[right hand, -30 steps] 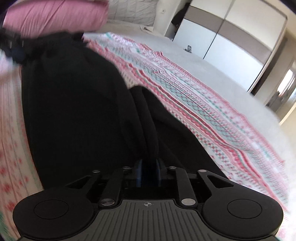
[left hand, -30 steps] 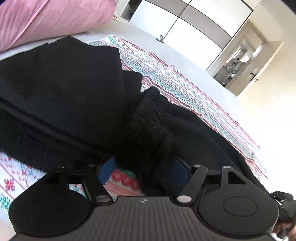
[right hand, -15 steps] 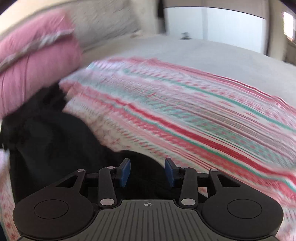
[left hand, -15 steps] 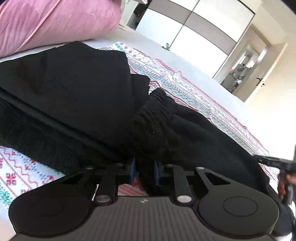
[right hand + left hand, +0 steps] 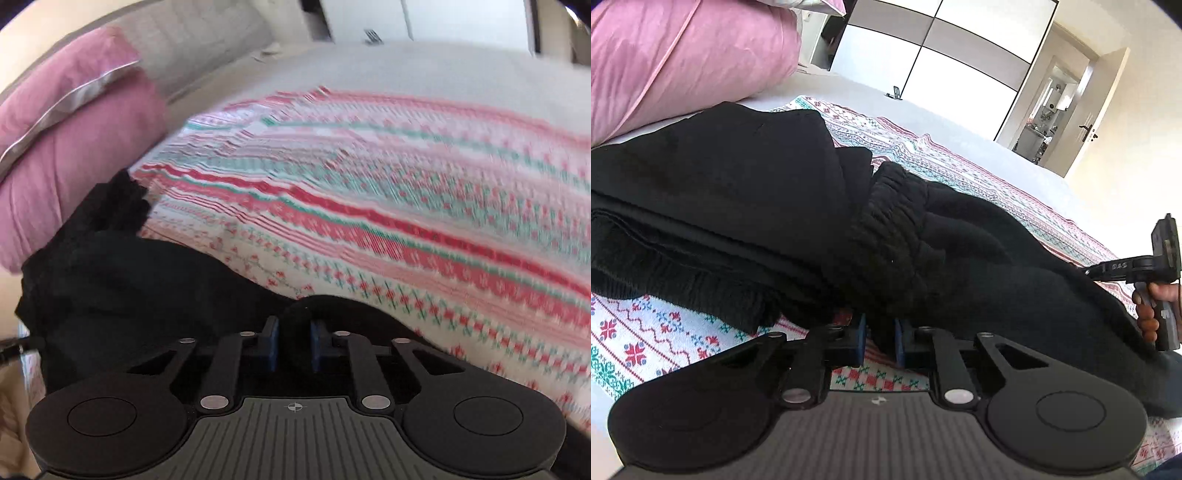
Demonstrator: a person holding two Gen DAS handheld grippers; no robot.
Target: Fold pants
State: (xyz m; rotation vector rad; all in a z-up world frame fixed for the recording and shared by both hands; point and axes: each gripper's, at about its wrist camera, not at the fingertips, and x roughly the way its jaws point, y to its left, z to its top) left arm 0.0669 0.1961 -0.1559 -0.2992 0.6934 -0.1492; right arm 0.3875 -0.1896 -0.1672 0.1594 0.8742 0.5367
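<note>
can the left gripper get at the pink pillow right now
Probably not: the left gripper is shut on the black pants, whose folded bulk lies between it and the pink pillow.

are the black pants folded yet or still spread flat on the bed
Partly folded: in the left wrist view the black pants lie doubled in stacked layers on the patterned blanket, the elastic waistband bunched up.

Both wrist cameras are sitting low and close over the bed (image 5: 979, 122), looking down along their fingers. The left view is facing the wardrobe (image 5: 934, 62) and doorway; the right is facing the pink pillows (image 5: 74, 147). Both are sharing the black pants (image 5: 738, 192) and patterned blanket (image 5: 406, 206).
</note>
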